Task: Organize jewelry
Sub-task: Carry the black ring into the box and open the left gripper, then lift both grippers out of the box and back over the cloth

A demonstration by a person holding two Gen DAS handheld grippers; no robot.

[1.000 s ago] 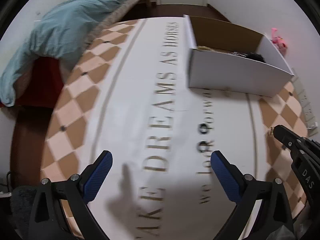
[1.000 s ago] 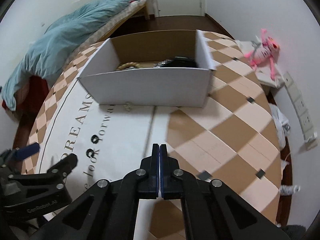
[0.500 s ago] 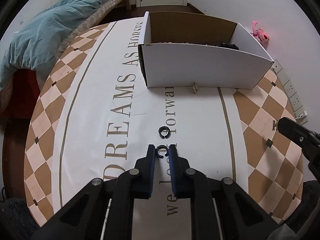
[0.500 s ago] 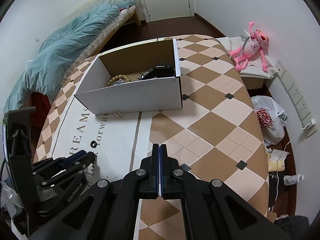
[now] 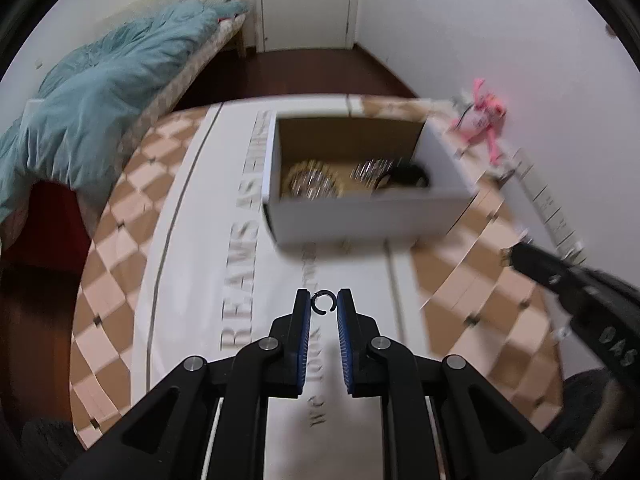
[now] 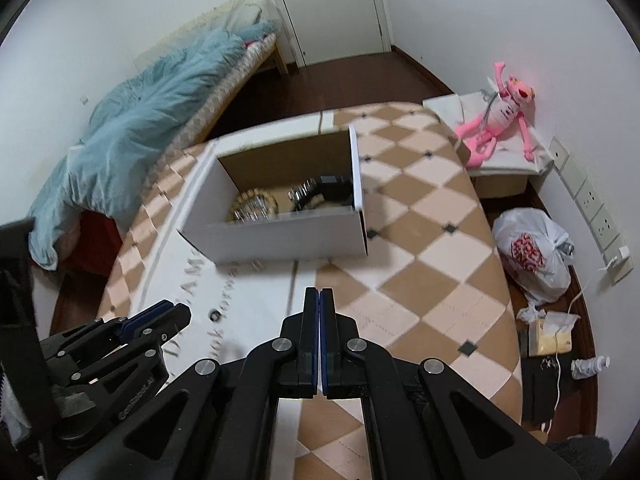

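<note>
My left gripper (image 5: 323,304) is shut on a small black open ring (image 5: 322,303), held at the fingertips above the table. The white cardboard box (image 5: 360,228) stands ahead of it, with a gold beaded bracelet (image 5: 312,184), a silver piece (image 5: 370,170) and a dark item (image 5: 406,176) inside. My right gripper (image 6: 319,300) is shut and empty, raised over the table in front of the box (image 6: 280,236). A second black ring (image 6: 215,315) lies on the table near the left gripper (image 6: 160,316). A small gold piece (image 6: 256,266) lies by the box front, blurred.
The round table (image 6: 420,240) has a checkered cloth with lettering. A bed with a teal duvet (image 6: 132,136) is to the left. A pink plush toy (image 6: 500,116), a plastic bag (image 6: 532,252) and floor clutter are to the right. A door (image 6: 328,4) is behind.
My left gripper closed on one black ring and has lifted it off the table towards the box. My right gripper stayed shut and rose higher.
</note>
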